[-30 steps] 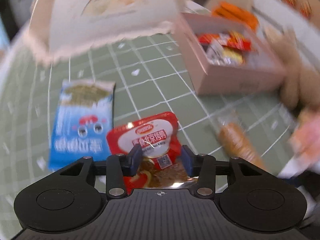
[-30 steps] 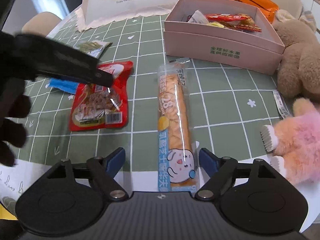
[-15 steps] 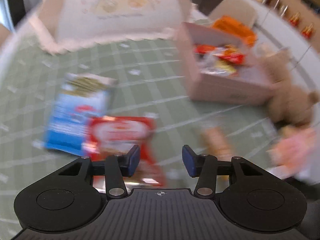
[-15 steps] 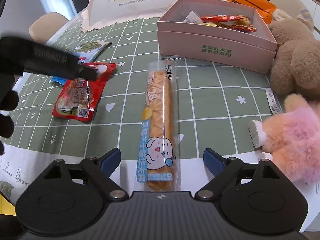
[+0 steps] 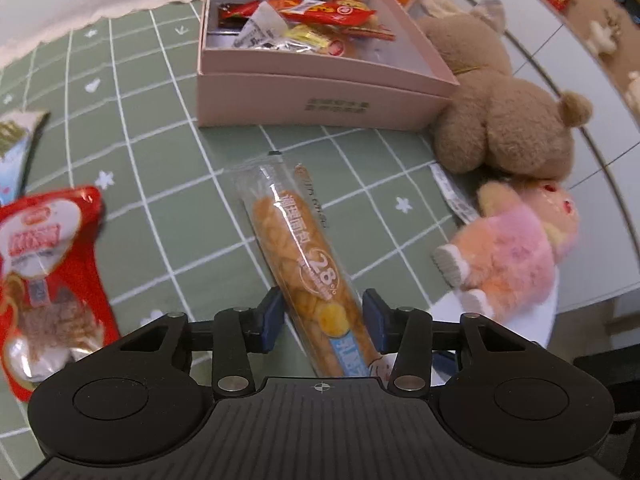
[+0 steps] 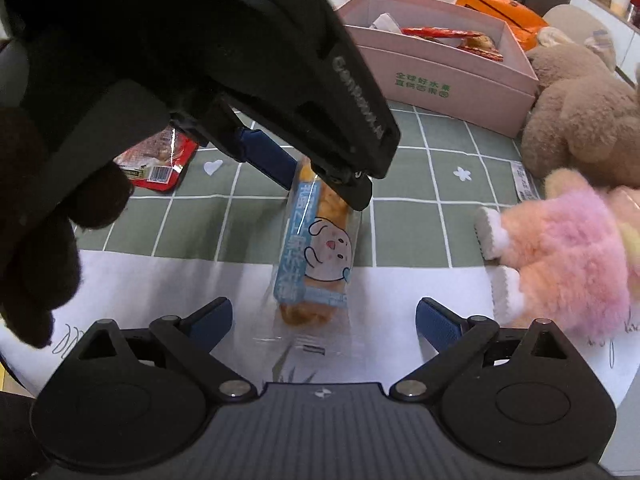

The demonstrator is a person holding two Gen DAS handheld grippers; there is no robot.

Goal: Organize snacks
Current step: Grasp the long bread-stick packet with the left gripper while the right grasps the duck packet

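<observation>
The long bread packet (image 5: 311, 264) reads "28%"; the box's green print is too blurred to read.

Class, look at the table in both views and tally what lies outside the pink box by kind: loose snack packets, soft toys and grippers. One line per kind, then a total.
Loose snack packets: 3 (long bread stick packet, red pouch, blue-and-white packet)
Soft toys: 2 (brown bear, pink plush)
Grippers: 2 (left gripper, right gripper)
Total: 7

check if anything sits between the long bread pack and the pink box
Nothing visible does. Only bare green tablecloth lies between the bread pack and the pink box. The teddy bear sits off to the side.
</observation>
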